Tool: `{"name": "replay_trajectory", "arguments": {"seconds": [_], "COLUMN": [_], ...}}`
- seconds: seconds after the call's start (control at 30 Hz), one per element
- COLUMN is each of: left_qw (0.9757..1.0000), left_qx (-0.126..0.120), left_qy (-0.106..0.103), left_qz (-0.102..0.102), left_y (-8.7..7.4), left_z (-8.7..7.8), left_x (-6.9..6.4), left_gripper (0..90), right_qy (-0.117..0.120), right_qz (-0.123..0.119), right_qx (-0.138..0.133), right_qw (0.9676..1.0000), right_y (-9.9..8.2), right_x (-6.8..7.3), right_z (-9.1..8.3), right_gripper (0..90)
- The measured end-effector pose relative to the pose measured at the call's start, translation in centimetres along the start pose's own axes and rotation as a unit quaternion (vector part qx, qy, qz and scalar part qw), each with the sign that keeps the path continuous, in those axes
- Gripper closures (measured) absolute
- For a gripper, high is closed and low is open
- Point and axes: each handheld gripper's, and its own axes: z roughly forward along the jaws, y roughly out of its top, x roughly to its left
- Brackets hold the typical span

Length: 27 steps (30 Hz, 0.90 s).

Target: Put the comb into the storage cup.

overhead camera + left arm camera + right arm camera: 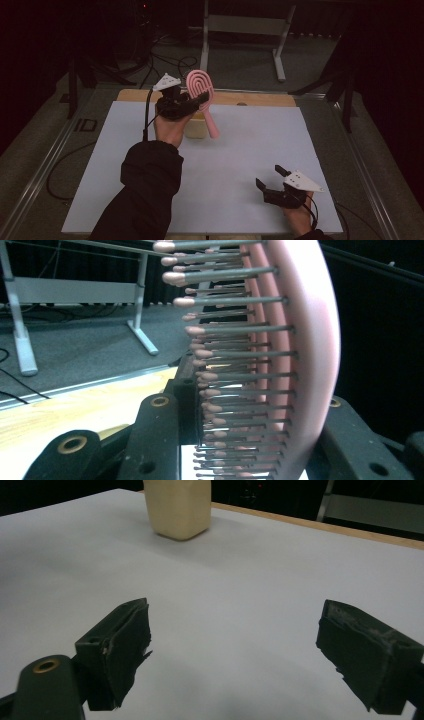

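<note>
Pink brush: a pink hairbrush (pixel 201 94) is held clear of the table, above its far part, head up and handle slanting down toward the cream container (pixel 196 128).
Bristles: in the left gripper view the grey, pink-tipped pins (pixel 235 360) are seen side-on, jutting from the curved pink back.
Grip: the left gripper (pixel 197 101) is clamped across the brush head, one jaw on the pin side, the other on the back.
Container: a cream holder stands on the white sheet just below the handle tip; its mouth is hidden behind the hand in the high view and cropped in the right gripper view (pixel 178 507).
Step judged: the brush is probably being carried to the holder, to be stood in it handle first.
Doing it well: the handle should be brought plumb over the opening before lowering, and the clamp kept until the handle is seated, since a light holder may be tipped by a slanted entry.
Right gripper: the right gripper (pixel 270 179) rests near the front edge of the white sheet (pixel 125 165), jaws spread wide with nothing between them, well apart from the holder; it could be used for steadying.
</note>
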Motion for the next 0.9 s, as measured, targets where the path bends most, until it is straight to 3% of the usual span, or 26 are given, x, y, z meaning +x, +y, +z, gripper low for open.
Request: {"name": "replay_trajectory", "arguments": {"seconds": [0.9], "left_qw": [0.9979], "left_qx": [-0.005], "left_qy": [0.064], "left_qz": [-0.004], "left_y": [1.5], "left_z": [0.5], "left_x": [1.8], "left_gripper": [64.5], "right_qy": [0.005], "right_qz": [-0.002], "right_qx": [0.003], "right_qw": [1.0000], "right_y": [-0.1], "right_x": [0.2], "right_z": [0.2], "right_gripper": [13.8]}}
